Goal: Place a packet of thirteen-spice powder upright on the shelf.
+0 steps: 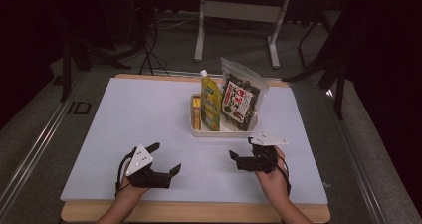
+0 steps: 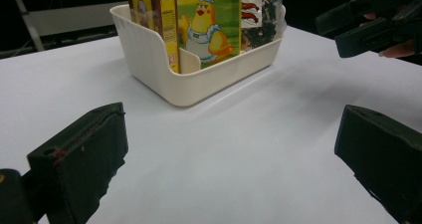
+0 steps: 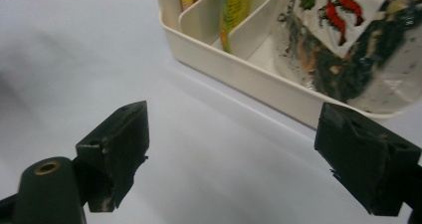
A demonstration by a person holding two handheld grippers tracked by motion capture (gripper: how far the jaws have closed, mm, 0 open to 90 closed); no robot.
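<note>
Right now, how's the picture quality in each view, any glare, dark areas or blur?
High view: the room behind is nearly black, while the white table is evenly lit. Left gripper view: the left tongs are soft up close, and the cream bin is sharper. Right gripper view: the right tongs look blurred, and the seaweed bag is hazy, with glare on its plastic.

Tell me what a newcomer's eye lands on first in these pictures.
The cream bin at the middle of the white table draws the eye: it holds a small yellow box at its left, a tall yellow-green pouch with a chick on it, and a dark snack bag at its right. Nearer the person, the left gripper and right gripper hang open and empty over the table.
</note>
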